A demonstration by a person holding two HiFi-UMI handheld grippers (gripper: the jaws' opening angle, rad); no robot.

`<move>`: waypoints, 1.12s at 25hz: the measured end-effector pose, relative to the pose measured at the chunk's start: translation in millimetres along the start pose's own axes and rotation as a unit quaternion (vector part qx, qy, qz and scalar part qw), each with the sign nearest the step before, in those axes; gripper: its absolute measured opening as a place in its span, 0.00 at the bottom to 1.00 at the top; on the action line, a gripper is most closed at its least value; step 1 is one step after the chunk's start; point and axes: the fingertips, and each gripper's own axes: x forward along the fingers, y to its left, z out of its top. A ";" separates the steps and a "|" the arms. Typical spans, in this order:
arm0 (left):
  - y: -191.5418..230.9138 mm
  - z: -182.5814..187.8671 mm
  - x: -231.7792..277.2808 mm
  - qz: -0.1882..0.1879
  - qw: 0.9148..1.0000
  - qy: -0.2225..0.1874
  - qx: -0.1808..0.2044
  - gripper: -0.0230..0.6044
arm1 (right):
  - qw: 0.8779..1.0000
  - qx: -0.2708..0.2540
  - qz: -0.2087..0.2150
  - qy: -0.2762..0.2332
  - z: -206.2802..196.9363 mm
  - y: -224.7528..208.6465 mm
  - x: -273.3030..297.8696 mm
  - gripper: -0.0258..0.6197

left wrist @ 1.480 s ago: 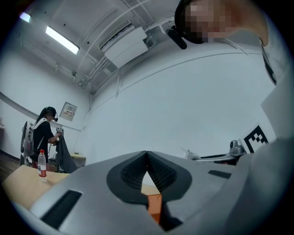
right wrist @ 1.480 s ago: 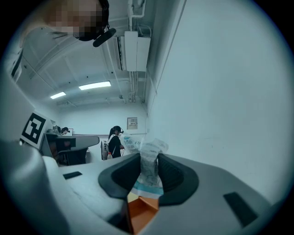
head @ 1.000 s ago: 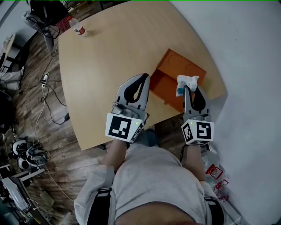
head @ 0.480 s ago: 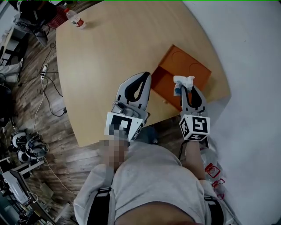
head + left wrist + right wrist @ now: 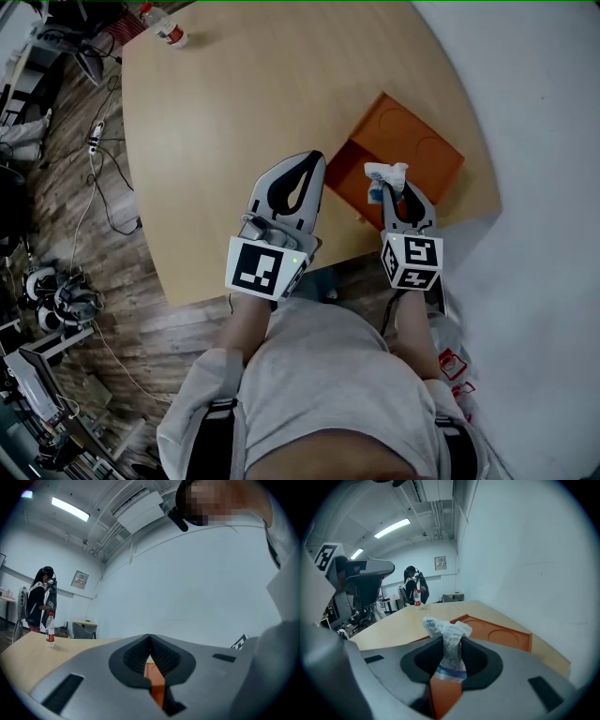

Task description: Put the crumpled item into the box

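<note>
Pale wood makes up the big rounded worktop (image 5: 234,112), with a dark plank floor (image 5: 94,244) at the left of the head view and a plain pale wall at the right.

The crumpled item (image 5: 384,174) is a white, scrunched wrapper with some blue print. It is pinched between the fingers (image 5: 412,202) of the right gripper (image 5: 398,194). In the right gripper view its wrinkled top (image 5: 446,626) bunches out above the fingertips while its lower part sits squeezed between the dark pads. The item is off the worktop. In the head view it shows over the near part of the box (image 5: 427,150), not lying inside it.

That box is orange and open, set near the right edge of the worktop. Its far part is flat with two round recesses, and its near part looks deeper. Orange also shows through the gap under the item in the right gripper view.

To the left of the box in the head view is the left gripper (image 5: 312,161). Its fingers (image 5: 161,656) are closed tip to tip with nothing between them, and a strip of the orange box shows through the gap below the tips.

A marker cube rides on each gripper, the left one (image 5: 262,267) and the right one (image 5: 412,262), near the lower middle of the head view.

At the far upper left corner of the worktop stands a clear bottle (image 5: 169,28) with a red label. Beyond it, in the left gripper view, a person (image 5: 41,597) in dark clothes stands by the wall.
</note>
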 end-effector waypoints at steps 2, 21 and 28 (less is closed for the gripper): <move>2.9 -3.1 -0.6 0.003 1.000 0.001 -0.002 0.06 | 1.000 -0.007 0.004 0.020 -9.3 2.3 6.2 0.21; 40.2 -23.0 -10.0 0.031 0.999 0.012 -0.021 0.06 | 0.979 -0.070 0.024 0.188 -69.1 20.1 46.7 0.21; 42.8 -30.8 -11.0 0.029 0.999 0.016 -0.028 0.06 | 0.974 -0.074 0.016 0.216 -82.4 17.0 51.0 0.21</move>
